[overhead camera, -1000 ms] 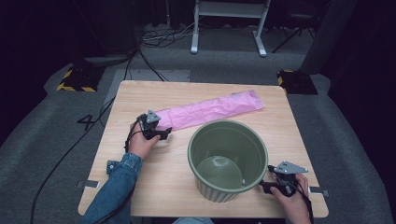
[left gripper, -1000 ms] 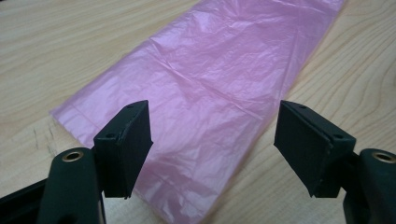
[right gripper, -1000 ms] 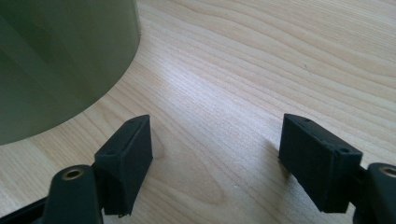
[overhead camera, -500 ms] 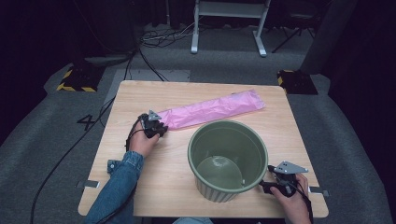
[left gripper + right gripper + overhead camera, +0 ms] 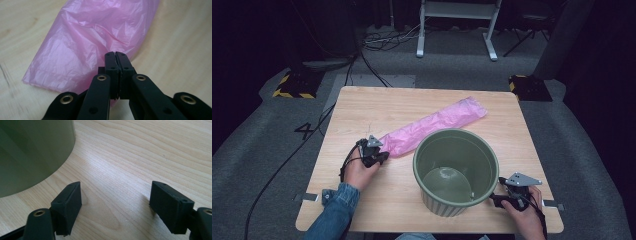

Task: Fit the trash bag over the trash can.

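Bag (image 5: 432,125) lies slantwise across mid-table toward the far right corner; left gripper (image 5: 115,55) just clamped its near end, so lift slowly toward the bin (image 5: 456,170); right gripper (image 5: 115,200) gapes, empty

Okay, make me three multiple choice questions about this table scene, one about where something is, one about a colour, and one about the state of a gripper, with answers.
1. Where does the pink bag lie?
A. inside the bin
B. on the table beyond the bin
C. on the floor

2. What colour is the bin?
A. green
B. red
C. white

3. How do the right gripper jaws stand?
A. clamped on the bag
C. clamped on the rim
B. wide apart

Answers: 1 B, it stretches across the wood behind the bin; 2 A, olive-green walls; 3 B, bare table shows between them.
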`<state>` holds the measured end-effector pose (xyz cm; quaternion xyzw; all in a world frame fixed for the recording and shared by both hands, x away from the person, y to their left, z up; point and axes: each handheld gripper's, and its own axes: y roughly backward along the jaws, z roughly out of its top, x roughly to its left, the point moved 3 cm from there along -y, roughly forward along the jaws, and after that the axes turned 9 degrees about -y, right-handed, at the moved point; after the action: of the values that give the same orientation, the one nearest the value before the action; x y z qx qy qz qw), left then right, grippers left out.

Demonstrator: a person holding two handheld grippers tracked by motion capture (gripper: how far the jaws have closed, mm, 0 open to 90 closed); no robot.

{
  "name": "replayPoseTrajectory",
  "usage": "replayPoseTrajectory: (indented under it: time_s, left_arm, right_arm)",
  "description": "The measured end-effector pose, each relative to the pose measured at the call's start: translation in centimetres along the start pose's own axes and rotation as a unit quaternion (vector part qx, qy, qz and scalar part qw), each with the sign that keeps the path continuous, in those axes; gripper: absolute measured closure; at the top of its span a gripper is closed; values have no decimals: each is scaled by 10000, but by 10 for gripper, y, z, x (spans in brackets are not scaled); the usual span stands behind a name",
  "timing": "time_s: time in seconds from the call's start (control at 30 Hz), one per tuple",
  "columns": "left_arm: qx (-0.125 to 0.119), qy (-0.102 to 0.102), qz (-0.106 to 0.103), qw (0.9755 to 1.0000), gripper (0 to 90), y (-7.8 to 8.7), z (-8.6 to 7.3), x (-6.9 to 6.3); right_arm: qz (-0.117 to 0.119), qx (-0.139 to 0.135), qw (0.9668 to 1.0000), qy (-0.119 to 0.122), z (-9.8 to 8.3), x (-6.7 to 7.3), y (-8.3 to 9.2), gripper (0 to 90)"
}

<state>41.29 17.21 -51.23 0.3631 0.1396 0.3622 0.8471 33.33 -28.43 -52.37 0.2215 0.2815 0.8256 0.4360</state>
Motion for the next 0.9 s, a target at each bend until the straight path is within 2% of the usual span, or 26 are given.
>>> replayPoseTrajectory:
  time_s: [0.03,0.07,0.2,0.27,0.37,0.47,0.5,0.67,0.73,0.77,0.83,0.9]
  left_arm:
    - [0,0,0,10000,881,0,0,0]
    - [49,-15,-88,9999,876,8,-6,-12]
    - [125,-121,-140,9998,789,27,-13,-36]
    - [69,-198,-44,9998,685,36,-12,-43]
    - [-124,-233,202,9994,403,46,-1,-44]
    - [-211,-321,265,9989,304,49,8,-45]
    - [-254,-374,240,9987,279,46,18,-43]
    - [-335,-624,170,9973,234,23,43,-38]
    - [-501,-678,169,9963,190,11,50,-34]
    - [-501,-678,169,9963,164,11,50,-34]
    - [-484,-716,91,9962,167,-6,54,-27]
    - [-451,-725,66,9963,165,-11,54,-24]
  right_arm:
    - [0,0,10000,0,0,0,0,257]
    - [7,4,10000,7,0,0,0,257]
    - [16,5,10000,17,0,0,0,257]
    - [20,5,10000,21,0,0,0,256]
    - [34,6,10000,39,0,-1,0,256]
    - [46,7,10000,32,1,-1,-1,256]
    - [46,7,10000,33,1,-1,-1,256]
    - [51,9,10000,35,1,-1,-1,256]
    - [51,9,10000,33,1,-1,0,256]
    - [51,9,10000,33,1,-1,0,256]
    - [51,9,10000,33,1,-1,0,256]
    - [51,10,10000,34,1,-1,0,256]
